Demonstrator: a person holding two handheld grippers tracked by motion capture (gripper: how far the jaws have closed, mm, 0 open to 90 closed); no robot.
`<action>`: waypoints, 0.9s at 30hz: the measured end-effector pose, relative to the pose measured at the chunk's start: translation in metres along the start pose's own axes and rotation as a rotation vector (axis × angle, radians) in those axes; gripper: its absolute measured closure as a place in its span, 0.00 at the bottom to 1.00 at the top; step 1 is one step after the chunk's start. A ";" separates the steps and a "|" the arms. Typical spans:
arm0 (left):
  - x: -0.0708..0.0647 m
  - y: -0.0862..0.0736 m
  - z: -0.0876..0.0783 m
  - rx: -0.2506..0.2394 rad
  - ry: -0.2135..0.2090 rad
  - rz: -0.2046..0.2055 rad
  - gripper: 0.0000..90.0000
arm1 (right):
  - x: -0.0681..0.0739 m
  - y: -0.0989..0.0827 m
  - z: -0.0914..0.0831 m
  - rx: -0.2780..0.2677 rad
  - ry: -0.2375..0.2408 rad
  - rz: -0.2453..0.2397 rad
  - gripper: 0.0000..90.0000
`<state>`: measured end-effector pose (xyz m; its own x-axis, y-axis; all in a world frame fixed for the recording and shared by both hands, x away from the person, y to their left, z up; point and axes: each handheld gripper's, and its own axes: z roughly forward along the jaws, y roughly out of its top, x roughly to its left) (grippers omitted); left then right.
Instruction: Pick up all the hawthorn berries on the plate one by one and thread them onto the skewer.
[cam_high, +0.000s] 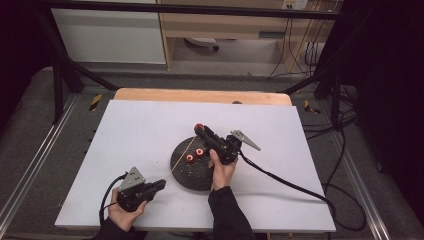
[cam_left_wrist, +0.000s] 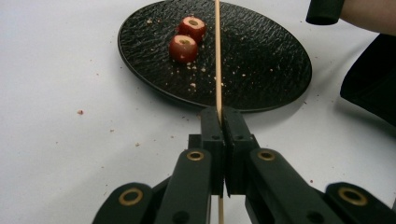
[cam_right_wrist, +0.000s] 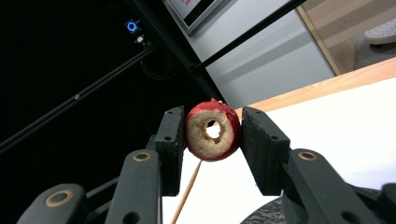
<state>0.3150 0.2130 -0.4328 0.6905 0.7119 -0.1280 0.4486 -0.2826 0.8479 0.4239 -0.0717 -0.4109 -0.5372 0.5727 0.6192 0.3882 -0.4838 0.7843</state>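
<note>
At the lower left of the high view, the left tongs (cam_high: 161, 184) clamp shut on the near end of a thin wooden skewer (cam_high: 182, 157), whose long axis runs up and to the right over the round black textured plate (cam_high: 186, 175) on the white desk (cam_high: 140, 135). Two cored red fruit pieces (cam_high: 195, 155) sit on the plate just beside the stick. Beyond them, near the skewer's far tip, the right tongs (cam_high: 199, 128) grip a third cored red fruit piece (cam_right_wrist: 213, 130), its bored hole facing the camera in the right gripper view.

skewer (cam_right_wrist: 187, 196): lower end cut off | plate (cam_right_wrist: 266, 215): mostly cut off by bottom edge
</note>
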 end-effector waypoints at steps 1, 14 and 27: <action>0.000 0.000 0.000 0.000 0.001 -0.003 0.98 | 0.000 0.000 0.000 0.000 0.002 0.001 0.68; -0.007 0.001 0.004 -0.036 0.000 -0.039 0.98 | 0.001 -0.004 -0.001 -0.007 0.020 0.010 0.68; -0.015 0.006 0.011 -0.041 0.019 -0.066 0.98 | 0.003 -0.006 -0.004 -0.004 0.034 0.004 0.68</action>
<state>0.3134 0.1933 -0.4318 0.6490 0.7404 -0.1746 0.4691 -0.2088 0.8581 0.4169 -0.0695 -0.4136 -0.5612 0.5478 0.6205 0.3874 -0.4887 0.7817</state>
